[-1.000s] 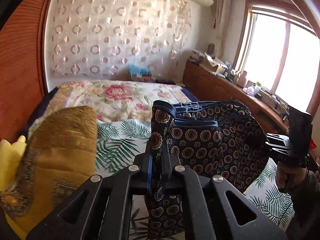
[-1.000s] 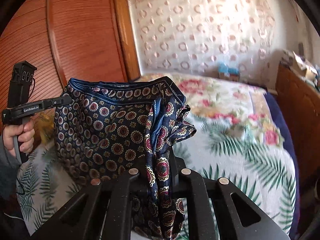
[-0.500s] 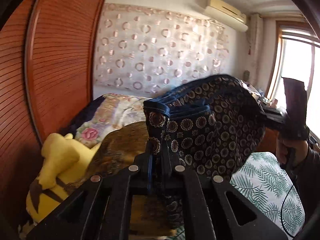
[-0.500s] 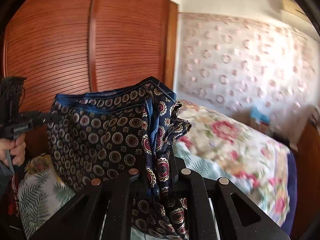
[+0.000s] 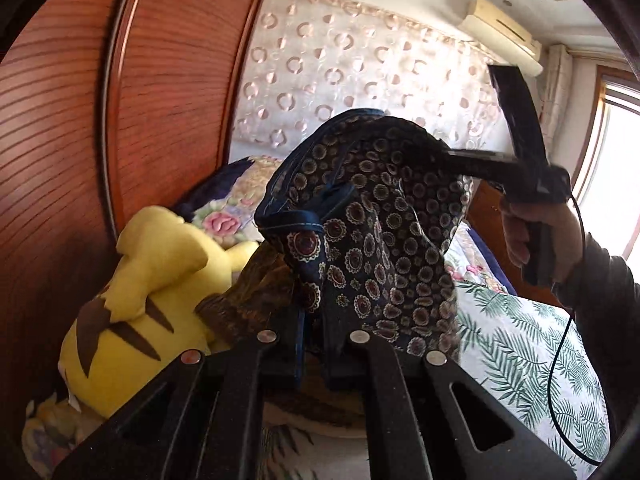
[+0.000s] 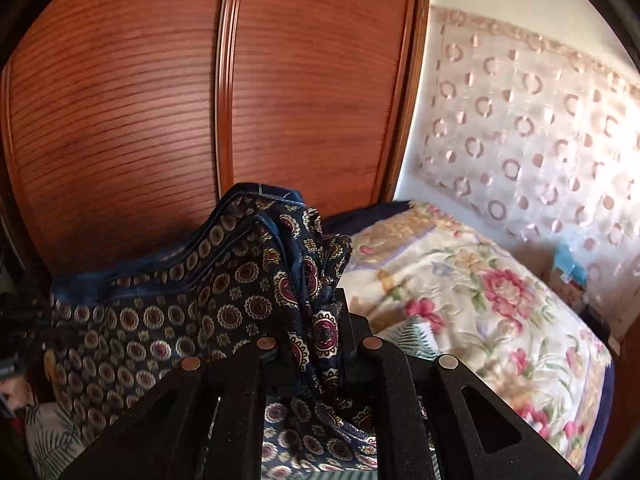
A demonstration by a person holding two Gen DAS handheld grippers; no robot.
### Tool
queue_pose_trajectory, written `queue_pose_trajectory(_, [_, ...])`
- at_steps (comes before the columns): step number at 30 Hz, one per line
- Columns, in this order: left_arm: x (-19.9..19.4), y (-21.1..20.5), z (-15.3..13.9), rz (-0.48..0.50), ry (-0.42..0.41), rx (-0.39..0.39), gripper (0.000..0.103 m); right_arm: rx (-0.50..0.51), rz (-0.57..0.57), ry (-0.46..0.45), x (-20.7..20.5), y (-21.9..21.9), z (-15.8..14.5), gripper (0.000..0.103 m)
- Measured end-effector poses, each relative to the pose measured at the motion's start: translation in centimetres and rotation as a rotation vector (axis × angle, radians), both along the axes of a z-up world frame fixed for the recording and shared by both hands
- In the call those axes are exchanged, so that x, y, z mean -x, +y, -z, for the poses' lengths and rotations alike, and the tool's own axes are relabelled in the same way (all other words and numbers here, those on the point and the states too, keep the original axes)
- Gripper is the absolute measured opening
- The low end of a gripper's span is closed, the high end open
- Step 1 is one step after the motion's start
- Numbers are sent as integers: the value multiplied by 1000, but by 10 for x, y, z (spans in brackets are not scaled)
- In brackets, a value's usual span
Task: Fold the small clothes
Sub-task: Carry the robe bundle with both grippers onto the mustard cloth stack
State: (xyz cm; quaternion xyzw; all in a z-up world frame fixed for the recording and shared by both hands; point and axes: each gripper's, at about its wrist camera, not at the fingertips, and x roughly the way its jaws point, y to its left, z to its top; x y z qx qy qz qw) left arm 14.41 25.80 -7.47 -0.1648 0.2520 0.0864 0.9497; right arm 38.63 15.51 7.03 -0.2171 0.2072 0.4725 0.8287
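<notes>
While both fingers (image 5: 294, 350) pinch it, patterned cloth (image 5: 376, 240) hangs.

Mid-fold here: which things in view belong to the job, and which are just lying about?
Job: navy medallion-print cloth garment, left gripper, right gripper.

Lying about: yellow plush toy, brown-gold patterned fabric, floral quilt, palm-leaf sheet.

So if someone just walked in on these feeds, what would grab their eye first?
The dark blue patterned cloth first: it hangs mid-frame, stretched between the left gripper and the right gripper, which is starting to open with the fabric between its fingers. Next, the yellow plush toy at lower left in the left wrist view, against the red-brown wooden wardrobe. Then the floral bedspread at right in the right wrist view.
</notes>
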Motion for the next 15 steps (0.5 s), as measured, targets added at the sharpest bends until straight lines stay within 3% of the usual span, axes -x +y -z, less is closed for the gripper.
queue_pose_trajectory(1, [5,5,3,-5,5,5,7,3,12,10,-5,8,-6,16])
queue_pose_trajectory(3, [5,7,10,-17,19,9,7,-2,32,30,-9,12,-11,28])
queue_pose_trajectory(7, [9,9,22,-30,49,27,7,-57,70,-2,-1,0,-19,46])
queue_pose_trajectory(10, [11,7,24,-33,59,28,7,-51,53,-9,8,-14,-9,48])
queue_pose_trajectory(15, [11,7,25,-41,69,20,7,21,39,42,20,-23,33,48])
